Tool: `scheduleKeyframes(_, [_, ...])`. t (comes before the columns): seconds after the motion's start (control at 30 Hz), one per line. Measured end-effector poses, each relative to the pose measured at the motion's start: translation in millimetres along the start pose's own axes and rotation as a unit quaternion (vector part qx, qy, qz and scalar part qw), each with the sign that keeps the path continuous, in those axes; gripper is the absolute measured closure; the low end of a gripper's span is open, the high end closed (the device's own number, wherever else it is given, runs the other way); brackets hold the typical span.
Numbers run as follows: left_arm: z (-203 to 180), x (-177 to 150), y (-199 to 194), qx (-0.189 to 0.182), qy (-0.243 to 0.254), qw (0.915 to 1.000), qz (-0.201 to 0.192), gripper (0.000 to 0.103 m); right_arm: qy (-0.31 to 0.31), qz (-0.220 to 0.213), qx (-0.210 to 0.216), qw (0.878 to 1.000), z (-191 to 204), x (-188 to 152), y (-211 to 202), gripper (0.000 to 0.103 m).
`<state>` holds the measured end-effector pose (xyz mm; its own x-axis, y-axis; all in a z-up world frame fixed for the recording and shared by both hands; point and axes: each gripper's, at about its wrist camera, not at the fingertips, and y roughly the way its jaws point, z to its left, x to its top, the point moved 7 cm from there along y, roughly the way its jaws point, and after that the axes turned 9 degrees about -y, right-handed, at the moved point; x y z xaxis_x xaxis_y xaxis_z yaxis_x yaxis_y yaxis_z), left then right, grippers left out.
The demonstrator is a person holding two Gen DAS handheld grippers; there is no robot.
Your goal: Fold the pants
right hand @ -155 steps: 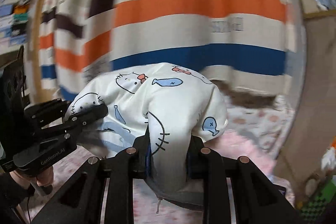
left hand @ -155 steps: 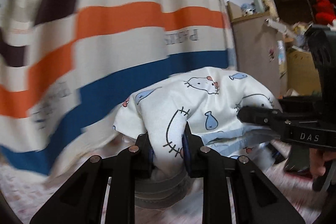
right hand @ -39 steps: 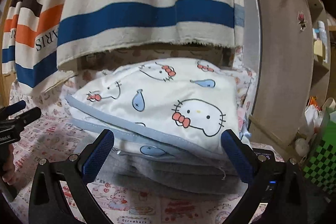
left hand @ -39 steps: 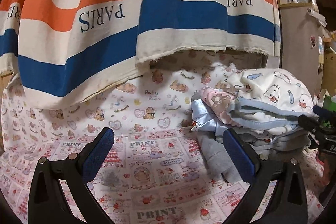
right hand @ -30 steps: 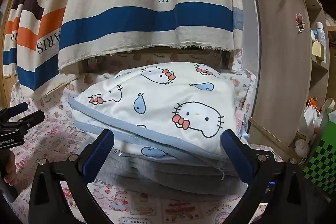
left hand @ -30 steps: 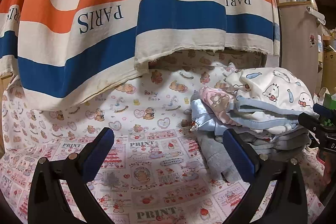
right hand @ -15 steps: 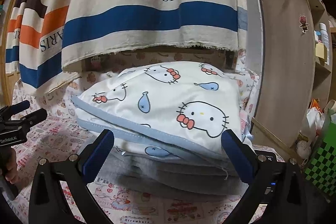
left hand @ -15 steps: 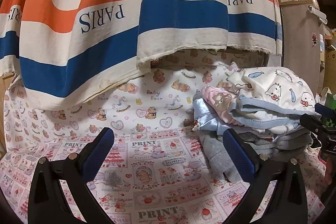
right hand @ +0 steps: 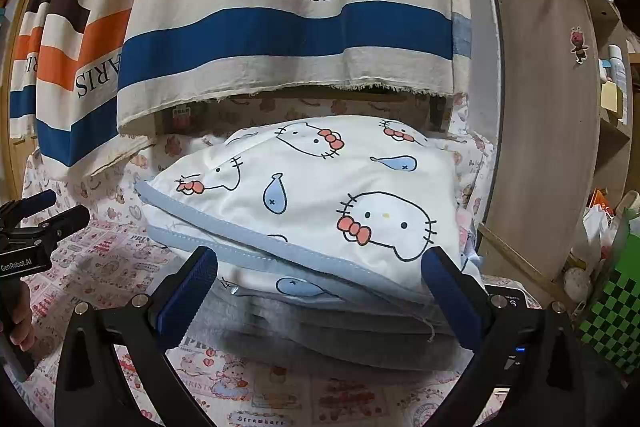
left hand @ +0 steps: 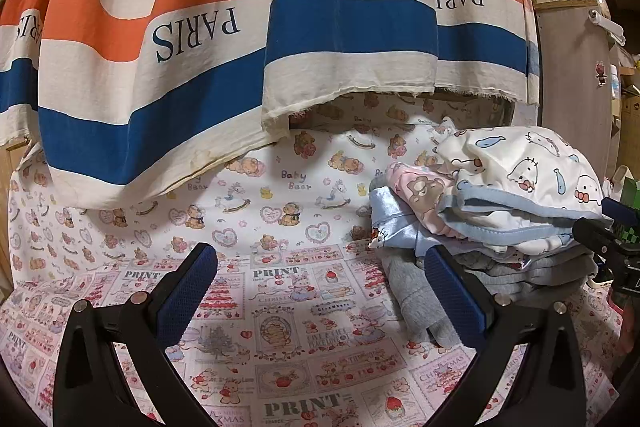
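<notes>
The folded white cat-print pants [right hand: 320, 195] lie on top of a stack of folded clothes [right hand: 340, 339], right in front of my right gripper [right hand: 320, 291]. The right gripper is open and empty, its blue pads either side of the stack's near edge. In the left wrist view the same pants [left hand: 520, 187] top the stack [left hand: 500, 267] at the right. My left gripper [left hand: 320, 291] is open and empty over the printed bedsheet [left hand: 280, 307], to the left of the stack. The right gripper's tip [left hand: 600, 231] shows at the far right there.
A striped orange, blue and brown cloth [left hand: 240, 27] hangs behind the bed. A wooden shelf unit [right hand: 552, 127] stands to the right of the stack. A green checkered box [right hand: 608, 307] sits at the lower right. The left gripper [right hand: 32, 227] shows at the left edge.
About five seconds ago both grippers were shut on the cat-print pants and held them up. Now the pants rest on the stack and both grippers are open. In the last second little moved.
</notes>
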<state>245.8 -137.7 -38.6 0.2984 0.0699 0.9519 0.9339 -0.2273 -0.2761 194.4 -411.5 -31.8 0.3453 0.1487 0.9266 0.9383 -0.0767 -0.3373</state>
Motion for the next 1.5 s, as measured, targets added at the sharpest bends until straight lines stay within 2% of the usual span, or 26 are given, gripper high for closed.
scheduleKeyframes(1.5, [5.2, -2.8, 3.6, 0.003, -0.002, 0.9999, 0.010, 0.000, -0.003, 0.007, 0.010, 1.000, 2.0, -1.1, 3.7, 0.000])
